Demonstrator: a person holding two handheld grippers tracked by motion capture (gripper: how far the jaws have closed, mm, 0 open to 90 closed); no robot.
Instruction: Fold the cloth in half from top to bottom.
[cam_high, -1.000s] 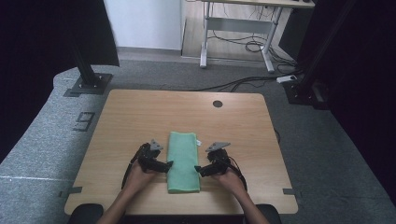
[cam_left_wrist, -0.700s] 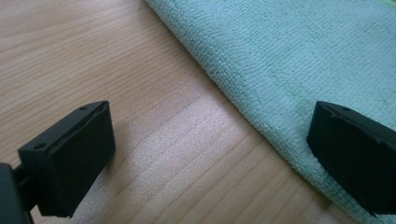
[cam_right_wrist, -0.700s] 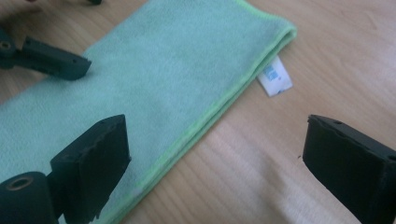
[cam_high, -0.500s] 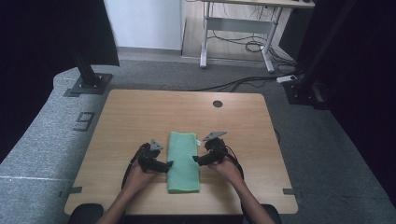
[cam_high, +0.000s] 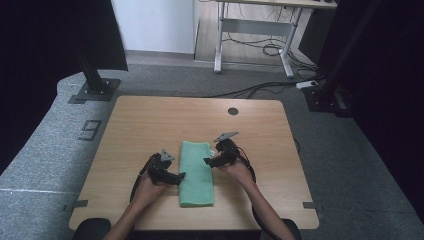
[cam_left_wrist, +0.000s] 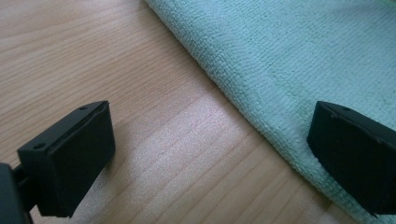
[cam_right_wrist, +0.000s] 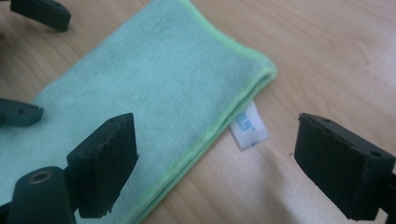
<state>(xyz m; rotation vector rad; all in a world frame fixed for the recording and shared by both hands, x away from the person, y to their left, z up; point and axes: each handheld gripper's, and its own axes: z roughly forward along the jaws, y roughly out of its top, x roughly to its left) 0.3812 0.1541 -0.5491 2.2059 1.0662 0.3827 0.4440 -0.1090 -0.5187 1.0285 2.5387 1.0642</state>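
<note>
A folded green cloth (cam_high: 196, 172) lies lengthwise on the wooden table (cam_high: 150, 120) near its front edge. My left gripper (cam_high: 177, 176) rests at the cloth's left edge, open: one jaw is over bare wood, the other over the cloth (cam_left_wrist: 299, 60). My right gripper (cam_high: 207, 161) is at the cloth's right edge near the far corner, open. Its jaws have just been closing a little. Below and between them lie the cloth's (cam_right_wrist: 154, 88) doubled edge and a white label (cam_right_wrist: 248, 127), and the pads press on nothing.
A dark round hole (cam_high: 233, 111) sits in the table toward its far edge. Beyond the table are grey carpet, a black stand base (cam_high: 95, 90) at the left and cables (cam_high: 260, 87) on the floor. The left gripper's fingertips (cam_right_wrist: 42, 11) appear across the cloth in the right gripper view.
My right gripper has moved away from me along the cloth's right edge toward its far corner. The left gripper and the cloth have stayed put.
</note>
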